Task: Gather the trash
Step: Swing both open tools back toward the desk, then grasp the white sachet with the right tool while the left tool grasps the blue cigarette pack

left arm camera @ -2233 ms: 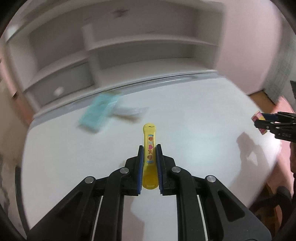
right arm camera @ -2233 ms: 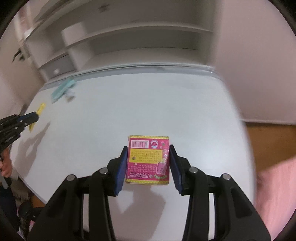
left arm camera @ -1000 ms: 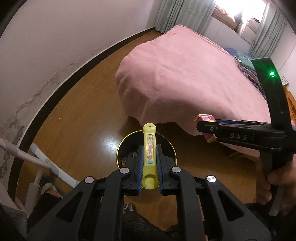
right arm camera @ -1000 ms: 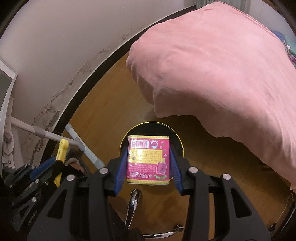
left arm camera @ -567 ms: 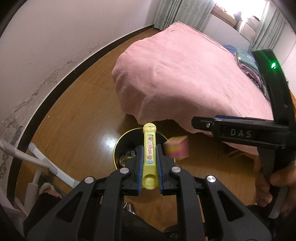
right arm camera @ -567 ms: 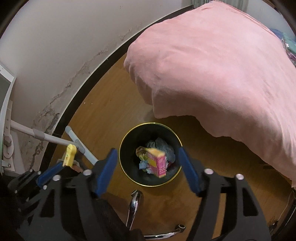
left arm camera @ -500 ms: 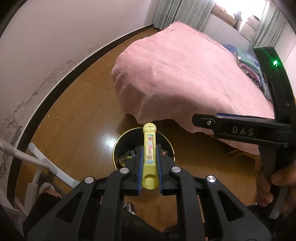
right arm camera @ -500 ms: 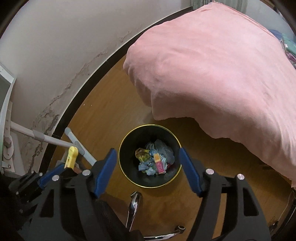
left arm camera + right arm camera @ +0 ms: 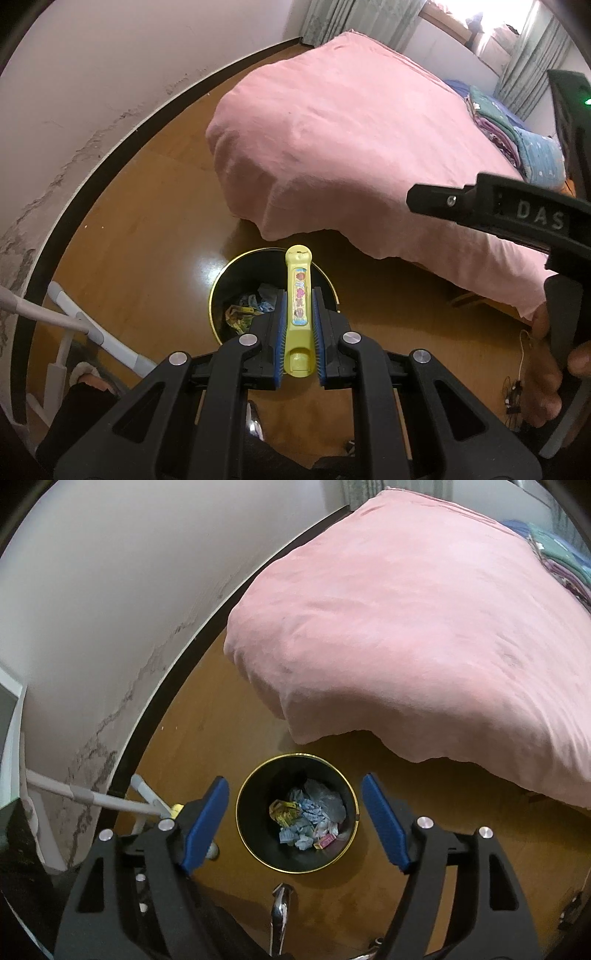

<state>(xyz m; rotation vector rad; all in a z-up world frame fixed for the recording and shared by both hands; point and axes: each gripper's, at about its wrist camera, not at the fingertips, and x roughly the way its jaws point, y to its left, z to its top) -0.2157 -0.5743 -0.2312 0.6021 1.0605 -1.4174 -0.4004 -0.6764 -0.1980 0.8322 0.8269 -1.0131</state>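
My left gripper (image 9: pixel 298 299) is shut on a yellow plastic stick-shaped wrapper (image 9: pixel 298 295) and holds it above a black round bin with a gold rim (image 9: pixel 218 291). My right gripper (image 9: pixel 297 816) is open and empty, directly above the same bin (image 9: pixel 251 834). The pink box (image 9: pixel 325 841) lies inside the bin among crumpled paper and wrappers (image 9: pixel 306 816). The right gripper also shows from the side in the left wrist view (image 9: pixel 417 197). A tip of the yellow wrapper (image 9: pixel 177 808) shows at the left in the right wrist view.
A bed with a pink cover (image 9: pixel 424 627) overhangs close to the bin on the right. A white wall with a dark baseboard (image 9: pixel 177 672) runs on the left. White chair or frame legs (image 9: pixel 92 332) stand left of the bin on the wooden floor (image 9: pixel 147 229).
Both grippers swung from the white table to above the bin. My right gripper opened and the pink box fell into the bin. My left gripper stays shut on the yellow wrapper.
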